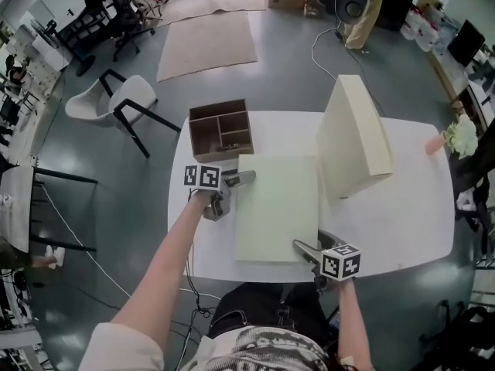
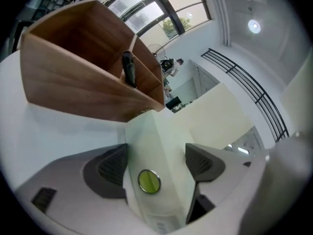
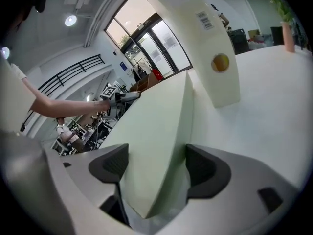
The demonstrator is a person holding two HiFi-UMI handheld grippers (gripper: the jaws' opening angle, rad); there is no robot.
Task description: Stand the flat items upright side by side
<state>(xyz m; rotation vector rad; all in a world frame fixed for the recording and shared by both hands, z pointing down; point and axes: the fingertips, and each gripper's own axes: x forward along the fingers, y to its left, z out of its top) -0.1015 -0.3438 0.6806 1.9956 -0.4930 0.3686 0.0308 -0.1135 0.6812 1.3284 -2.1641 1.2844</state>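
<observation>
Pale-green flat box (image 1: 277, 207) lies between the released left tongs (image 1: 236, 192) and right tongs (image 1: 309, 241): clench opposite corners evenly before tipping.

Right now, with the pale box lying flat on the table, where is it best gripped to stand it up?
Probably by its thin edge at two opposite corners, jaws across the thickness: the flat box has faces too broad to span. The left gripper brackets the far-left corner, the right gripper the near-right one, both open.
</observation>
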